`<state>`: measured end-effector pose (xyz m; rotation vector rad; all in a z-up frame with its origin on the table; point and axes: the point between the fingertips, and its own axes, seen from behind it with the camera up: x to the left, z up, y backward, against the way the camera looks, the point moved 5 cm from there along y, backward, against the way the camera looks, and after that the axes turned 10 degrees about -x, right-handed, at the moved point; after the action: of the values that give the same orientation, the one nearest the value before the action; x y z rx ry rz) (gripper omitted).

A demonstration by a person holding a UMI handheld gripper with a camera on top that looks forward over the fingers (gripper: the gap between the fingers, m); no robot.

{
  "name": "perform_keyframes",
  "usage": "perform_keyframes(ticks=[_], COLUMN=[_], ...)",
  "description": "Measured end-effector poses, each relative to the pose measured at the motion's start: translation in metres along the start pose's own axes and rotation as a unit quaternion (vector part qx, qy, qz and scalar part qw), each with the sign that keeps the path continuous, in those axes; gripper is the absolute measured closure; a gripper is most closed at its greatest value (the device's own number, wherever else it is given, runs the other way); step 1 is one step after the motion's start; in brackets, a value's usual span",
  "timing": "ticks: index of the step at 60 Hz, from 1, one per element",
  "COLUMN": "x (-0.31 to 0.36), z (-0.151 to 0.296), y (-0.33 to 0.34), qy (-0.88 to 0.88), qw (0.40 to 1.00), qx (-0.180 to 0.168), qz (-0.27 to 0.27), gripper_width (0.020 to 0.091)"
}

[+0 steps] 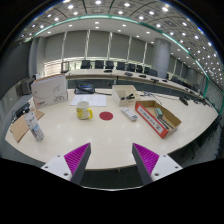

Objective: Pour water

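Above the near table edge point(110, 150), gripper point(111, 160) hangs wide open, empty; yellow cup point(84, 112) stands well beyond. Pouring not begun.

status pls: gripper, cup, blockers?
Gripper open, empty, short of the table. Yellow cup upright beside red disc, untouched. Path to it clear.

A: What do I have for surroundings?

B: I see a large meeting room. Rows of small ceiling lights point(100, 12) shine overhead. Pale panelled walls point(100, 45) run along the far side. Dark office chairs point(108, 66) line a long curved table point(150, 78) behind my cream worktop point(110, 135).

A: Floor?

B: I can't make it out.
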<state>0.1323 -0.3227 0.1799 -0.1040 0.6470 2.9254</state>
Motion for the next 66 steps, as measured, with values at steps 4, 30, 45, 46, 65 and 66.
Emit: perform_keyframes(ticks=[4,30,45,46,65,66], x=[0.009,0.245,0.358,0.362,0.400,0.400], z=[0.002,-0.023,-0.022,-0.021,-0.010,-0.010], y=[0.000,0.005,-0.045,-0.053,-0.138,-0.141], qy=[0.001,0.000,0.008,0.006,-0.008,-0.006], qw=[1.000,0.994,0.990,0.990,0.988,0.988], qx=[-0.002,0.016,-0.049,-0.054,-0.118,-0.119], qz=[0.008,0.109,0.131,0.130,0.097,0.095], gripper_width=[0.0243,0.0241,0.0240,0.0238,0.0381,0.0407])
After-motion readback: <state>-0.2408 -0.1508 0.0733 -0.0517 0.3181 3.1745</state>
